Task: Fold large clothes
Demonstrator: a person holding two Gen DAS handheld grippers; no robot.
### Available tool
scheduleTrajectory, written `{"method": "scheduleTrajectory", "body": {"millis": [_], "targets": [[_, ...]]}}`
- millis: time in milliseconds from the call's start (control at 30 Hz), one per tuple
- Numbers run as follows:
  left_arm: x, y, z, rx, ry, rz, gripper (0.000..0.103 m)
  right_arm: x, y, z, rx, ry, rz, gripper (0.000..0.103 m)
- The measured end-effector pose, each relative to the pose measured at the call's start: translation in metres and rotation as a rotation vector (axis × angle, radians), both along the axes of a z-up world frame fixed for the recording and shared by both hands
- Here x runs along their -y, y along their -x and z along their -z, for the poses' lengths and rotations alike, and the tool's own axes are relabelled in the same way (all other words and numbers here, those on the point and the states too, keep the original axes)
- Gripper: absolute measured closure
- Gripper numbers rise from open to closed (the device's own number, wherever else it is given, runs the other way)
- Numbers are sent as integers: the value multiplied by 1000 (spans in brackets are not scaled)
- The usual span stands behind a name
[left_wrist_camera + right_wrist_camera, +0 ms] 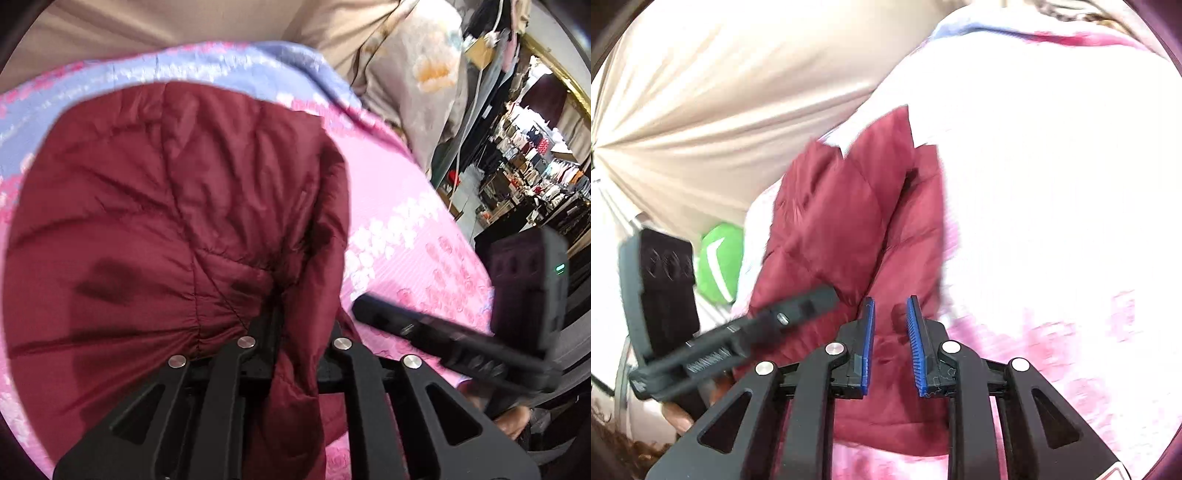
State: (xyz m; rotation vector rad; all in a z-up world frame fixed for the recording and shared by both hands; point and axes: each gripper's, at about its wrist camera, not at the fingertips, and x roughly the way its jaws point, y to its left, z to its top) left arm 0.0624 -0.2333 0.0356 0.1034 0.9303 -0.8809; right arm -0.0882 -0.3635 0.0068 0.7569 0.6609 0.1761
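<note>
My left gripper (295, 332) is clamped on a fold of the maroon quilted jacket (177, 221); in the left wrist view the cloth bunches up between the black fingers and hides the pads, with a flap hanging down through the gap at bottom center. My right gripper (890, 332) stands a little apart with nothing pinched: the right wrist view shows both blue ribbed pads (868, 332) bare, jacket fabric lying under them, not between them. Only the left view shows the right tool from outside, a blurred black body at right center angling down-left toward the jacket edge, green light on its housing, a bit of my hand (513, 424) below it. Only the right view shows the left tool, lower left, blurred, pointing up-right onto the jacket, fingers of my other hand (679, 417) under it. The jacket fills the left and center of the left view, spread on a pink floral bedspread (406, 240) with a blue band at top. In the right view the bedspread is washed out white at right. Farther back: beige draped fabric (720, 110) upper left in the right view, a green object (720, 262) beside the jacket at left; in the left view a floral pillow (424, 74) upper right, and racks of clothing (535, 166) at far right.
</note>
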Motion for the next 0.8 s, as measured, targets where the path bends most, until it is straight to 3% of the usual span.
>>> {"method": "scheduleTrajectory", "body": {"millis": [100,133,167,200,367,467,533,600,667,800], "targets": [[8,3,5,11,-7,8,78,7,-2,-2,-5,-2,29,82],[7,6,2,0,14,22,62,6,-2,-3,-3,-3,36,82],[5,9,-4,-16,47,42,52,4,-2,-6,-1,0,45,82],[1,13,-10,-19,70,48,50,0,-3,-11,3,4,51,81],[-45,35,-71,74,208,43,27,25,4,-42,64,46,72,61],[-94,41,-107,152,315,-39,13,12,9,-63,141,87,31,50],[-122,41,-116,211,309,-125,13,1,-1,-82,180,131,-32,37],[-144,38,-112,253,255,-213,13,-16,-11,-91,178,175,-79,31],[-160,32,-95,234,206,-286,13,-32,-32,-84,137,195,-118,31],[-164,28,-56,140,148,-297,14,-42,-80,-52,-9,213,-130,32]]}}
